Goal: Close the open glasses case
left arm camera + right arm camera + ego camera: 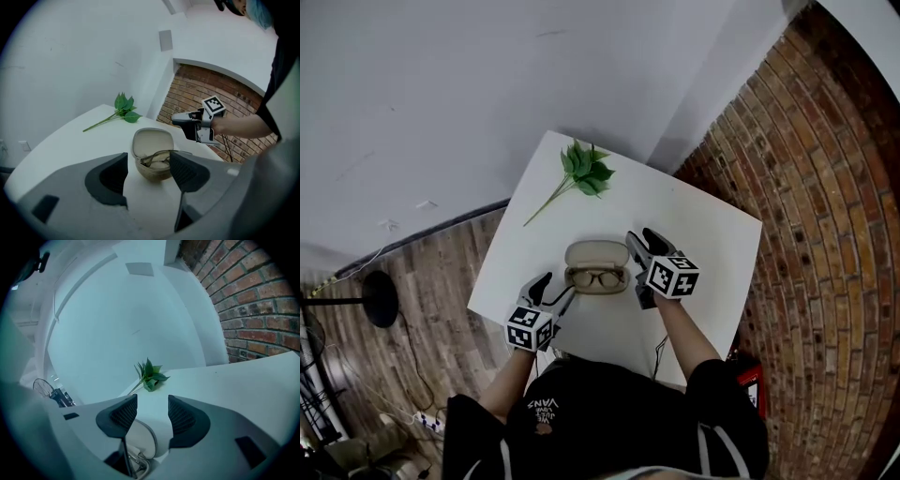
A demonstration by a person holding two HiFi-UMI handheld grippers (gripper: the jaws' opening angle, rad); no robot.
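An open beige glasses case (596,265) lies at the middle of the white table (698,225), its lid (595,252) tipped back and a pair of dark-rimmed glasses (598,277) inside. My left gripper (551,291) hovers at the case's near-left side, open, with nothing between its pads. In the left gripper view the case (152,161) sits just beyond my left gripper (148,171), and the right gripper (191,123) shows behind it. My right gripper (647,242) is beside the case's right end, open and empty. In the right gripper view the lid (140,441) shows low, below my right gripper (147,416).
A green leafy sprig (584,171) lies at the table's far end, also seen as the sprig (150,373). A brick wall (825,187) runs along the right and a white wall (441,84) stands behind. A black lamp base (380,298) stands on the wood floor at left.
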